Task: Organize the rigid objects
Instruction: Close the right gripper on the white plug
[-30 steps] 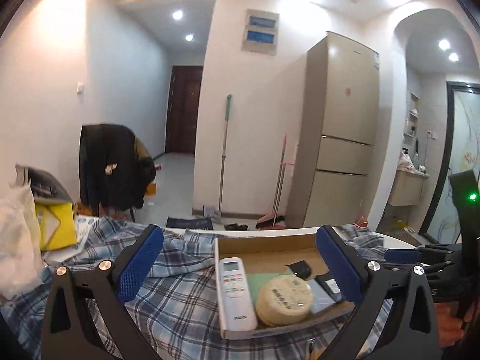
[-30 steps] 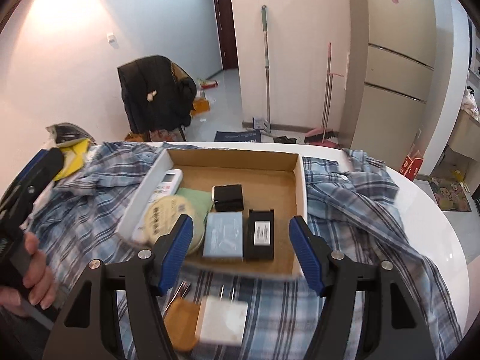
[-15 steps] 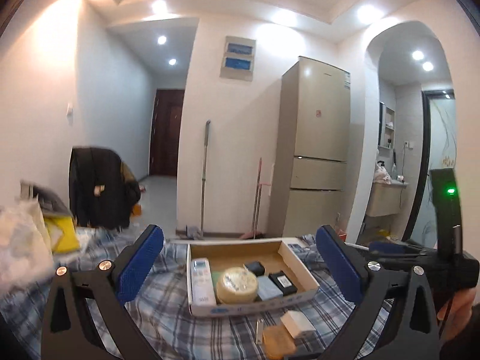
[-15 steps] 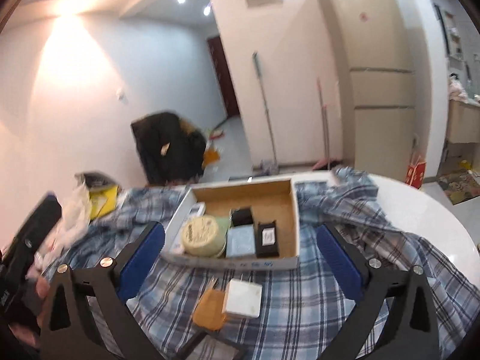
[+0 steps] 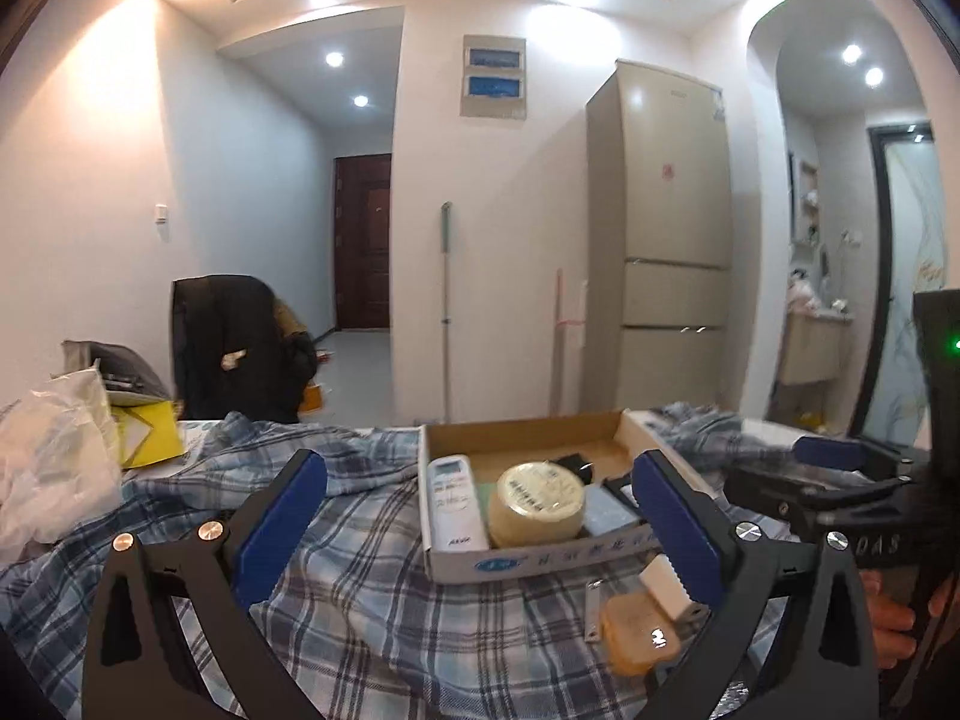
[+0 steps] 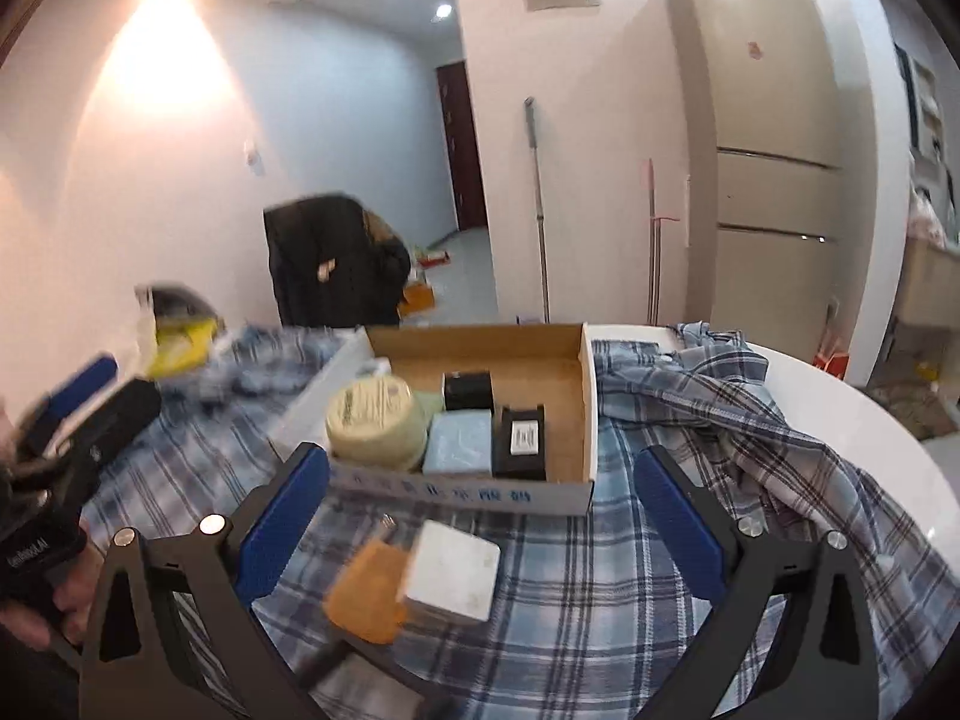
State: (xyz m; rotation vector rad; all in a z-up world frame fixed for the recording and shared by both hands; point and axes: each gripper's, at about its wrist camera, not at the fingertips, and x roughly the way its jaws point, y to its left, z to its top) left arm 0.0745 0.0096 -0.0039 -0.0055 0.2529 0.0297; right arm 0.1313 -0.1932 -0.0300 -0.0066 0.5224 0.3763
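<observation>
An open cardboard box [image 6: 456,493] lies on the plaid cloth. It holds a white remote [image 5: 456,498], a round cream tin [image 6: 375,420], a light blue box [image 6: 459,441], a black labelled block [image 6: 519,441] and a small black box [image 6: 468,390]. In front of the box lie a white block [image 6: 453,567] and an orange piece [image 6: 366,588], touching each other. My right gripper [image 6: 480,516] is open over these two, nothing between its pads. My left gripper [image 5: 477,522] is open and empty, short of the box [image 5: 522,564]; the white block [image 5: 663,588] sits by its right pad.
The plaid cloth [image 6: 690,420] covers a round white table [image 6: 870,420]. A white plastic bag [image 5: 54,468] and a yellow box [image 5: 150,435] sit at the left. Behind stand a chair with a dark jacket [image 5: 234,342], a mop [image 5: 445,312] and a fridge [image 5: 660,252].
Both grippers have drawn back from the box, so it looks smaller. The right jaws have spread from half closed to wide. The white block and orange piece stay on the cloth.
</observation>
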